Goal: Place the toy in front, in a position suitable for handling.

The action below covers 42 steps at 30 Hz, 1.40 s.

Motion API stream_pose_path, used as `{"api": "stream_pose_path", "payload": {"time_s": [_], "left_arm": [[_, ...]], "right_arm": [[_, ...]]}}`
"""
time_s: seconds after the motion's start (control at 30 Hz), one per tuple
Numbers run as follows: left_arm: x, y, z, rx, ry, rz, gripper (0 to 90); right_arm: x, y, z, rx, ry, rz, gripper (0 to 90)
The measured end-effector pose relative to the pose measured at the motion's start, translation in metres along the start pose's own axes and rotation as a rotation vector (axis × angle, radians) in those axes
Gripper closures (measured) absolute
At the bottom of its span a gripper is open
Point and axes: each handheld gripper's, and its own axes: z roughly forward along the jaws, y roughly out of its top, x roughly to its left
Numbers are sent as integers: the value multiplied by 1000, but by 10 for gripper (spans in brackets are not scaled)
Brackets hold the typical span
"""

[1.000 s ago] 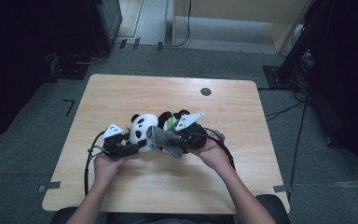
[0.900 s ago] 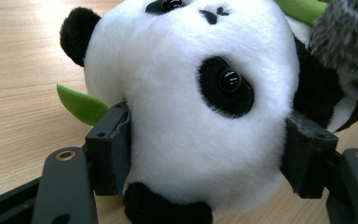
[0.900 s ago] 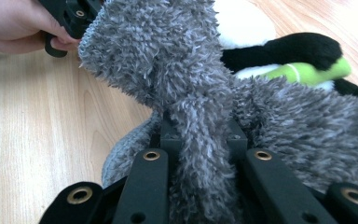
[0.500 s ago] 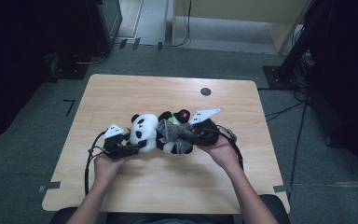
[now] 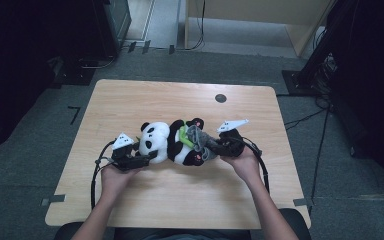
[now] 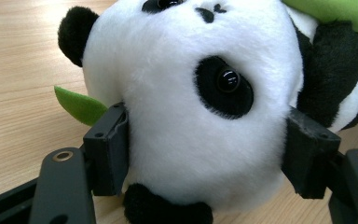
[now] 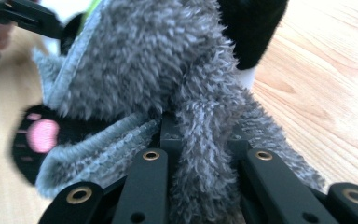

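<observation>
A black and white plush panda lies on its side on the wooden table, head to the left, with a green leaf by its head. My left gripper is shut on the panda's head, one black pad on each side. A fuzzy grey cloth lies over the panda's lower body. My right gripper is shut on a bunched fold of that grey cloth. A black paw with a pink pad shows under the cloth.
A small dark round disc is set in the table near its far edge. Cables trail from both grippers across the table. Dark equipment and a wooden cabinet stand on the floor beyond the table.
My right gripper has moved right and a little down, pulling the grey cloth with it along the panda's body. The left gripper has kept still on the panda's head.
</observation>
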Motion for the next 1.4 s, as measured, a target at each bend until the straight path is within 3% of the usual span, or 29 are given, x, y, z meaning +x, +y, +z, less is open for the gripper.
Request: {"api": "stream_pose_path", "payload": {"time_s": [0.1, 0.33, 0.37, 0.43, 0.5, 0.73, 0.93, 1.07, 1.23, 1.4], "left_arm": [[1, 0, 0, 1, -4, -4, 274], [3, -1, 0, -4, -14, -5, 266], [3, -1, 0, -4, -14, -6, 264], [3, -1, 0, -3, -13, -5, 262], [3, 0, 0, -2, -7, -10, 269], [-2, 5, -2, 19, 24, -8, 372], [-3, 6, -2, 13, 32, -13, 383], [-3, 6, -2, 13, 27, -14, 379], [-1, 6, -2, 11, 20, -19, 374], [-1, 7, -2, 15, 18, -25, 372]], "right_arm": [[-4, -2, 6, 25, -49, -9, 774], [-8, -7, 10, 58, -55, 1, 773], [-10, -12, 11, 102, -98, 0, 772], [-13, -15, 10, 118, -105, 18, 772], [-13, -15, 5, 99, -93, 34, 774], [-4, -1, -21, 29, -110, 9, 775], [19, 20, -43, -46, -64, -33, 775], [37, 37, -50, -61, -26, -72, 775], [57, 54, -45, -63, 40, -114, 774], [78, 64, -29, -41, 95, -160, 773]]}}
